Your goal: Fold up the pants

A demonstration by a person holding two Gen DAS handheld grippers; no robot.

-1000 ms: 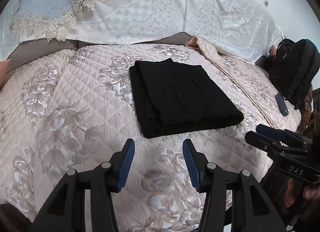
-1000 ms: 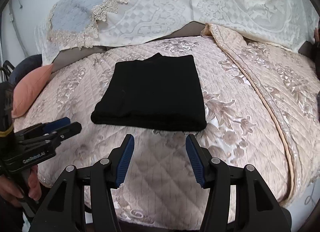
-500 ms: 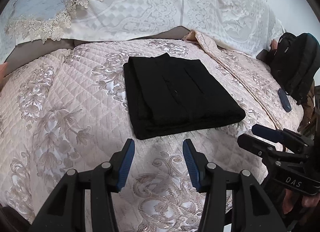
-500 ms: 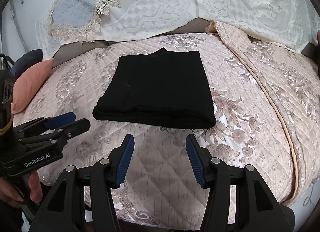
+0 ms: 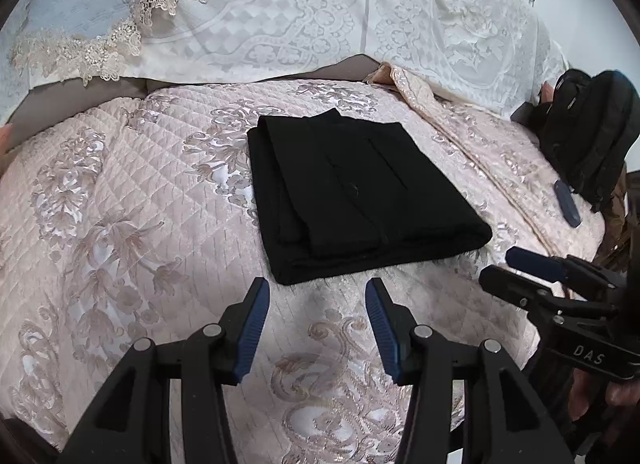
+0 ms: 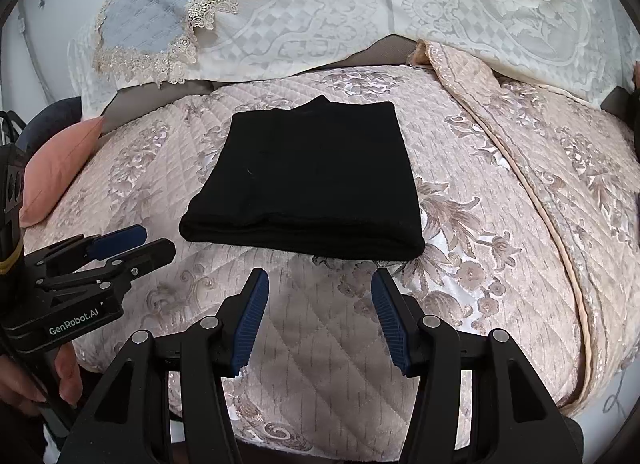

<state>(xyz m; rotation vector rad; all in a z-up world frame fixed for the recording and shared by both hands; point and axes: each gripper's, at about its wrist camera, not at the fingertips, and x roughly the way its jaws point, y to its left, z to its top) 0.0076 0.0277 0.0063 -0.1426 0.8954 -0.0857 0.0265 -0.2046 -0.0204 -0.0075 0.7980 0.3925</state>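
- The black pants (image 5: 360, 196) lie folded into a compact rectangle on the pink quilted bedspread (image 5: 120, 224) of the bed, roughly at its middle, with layered folded edges facing the cameras.
- The left gripper (image 5: 316, 320) hangs above the bedspread just short of the near edge of the pants; its blue-padded fingers (image 5: 252, 324) stand apart with nothing between them.
- The right gripper (image 6: 320, 312) is held likewise on the near side of the pants, jaws apart and empty, touching no cloth.
- Each gripper shows at the side of the other's view, with a person's hand (image 6: 24, 380) around the left one's handle.
- A white lace cover (image 5: 320, 12) and a grey-blue lace-edged cloth (image 5: 68, 4) drape over the head of the bed behind the pants.
- A black backpack (image 5: 588, 132) stands at the right edge of the bed; whether it holds anything cannot be told. A small dark blue object (image 5: 566, 202) lies on the bedspread just beside it.
- A pink cushion (image 6: 56, 168) rests at the left edge.
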